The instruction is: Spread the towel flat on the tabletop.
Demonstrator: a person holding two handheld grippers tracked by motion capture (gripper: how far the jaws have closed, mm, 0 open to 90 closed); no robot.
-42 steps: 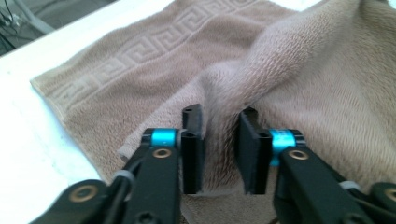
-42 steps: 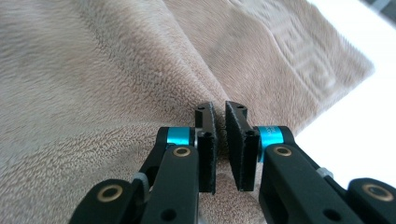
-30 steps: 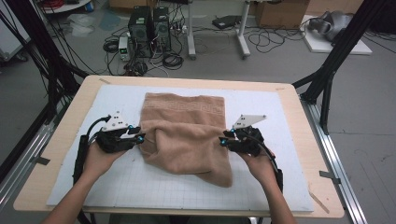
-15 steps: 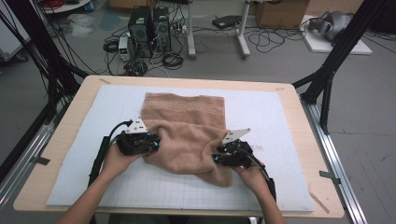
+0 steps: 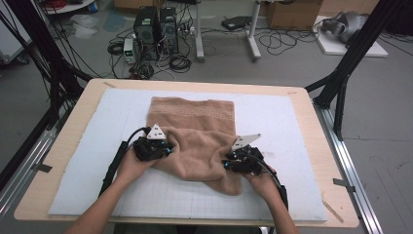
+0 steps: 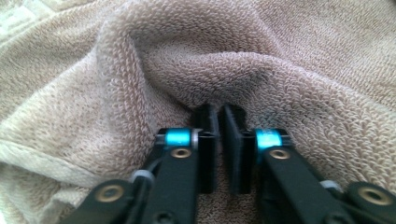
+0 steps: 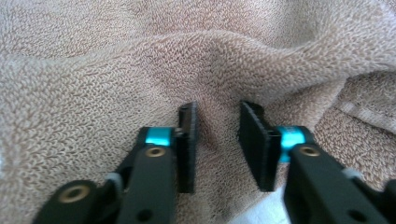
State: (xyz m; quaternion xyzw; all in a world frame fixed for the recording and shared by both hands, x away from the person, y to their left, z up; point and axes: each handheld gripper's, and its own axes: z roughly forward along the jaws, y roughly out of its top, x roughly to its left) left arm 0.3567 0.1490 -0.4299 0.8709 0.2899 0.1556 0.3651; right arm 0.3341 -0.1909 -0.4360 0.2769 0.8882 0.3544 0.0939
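- High view first: a tan towel (image 5: 199,141) lies rumpled in the middle of the white gridded mat (image 5: 292,126) on the wooden table (image 5: 73,131), its far part flat, its near part bunched between the two hands.
- Left gripper (image 5: 168,148) sits at the towel's left edge. In the left gripper view its jaws have just been closing, and now the pads (image 6: 208,149) are nearly together, pinching a raised fold of towel (image 6: 196,70).
- Right gripper (image 5: 228,163) is at the towel's right side. In the right gripper view its jaws have just been closing too, with a ridge of towel (image 7: 215,60) between the pads (image 7: 187,140). The gap is wider here, and whether they truly press the cloth I cannot tell.
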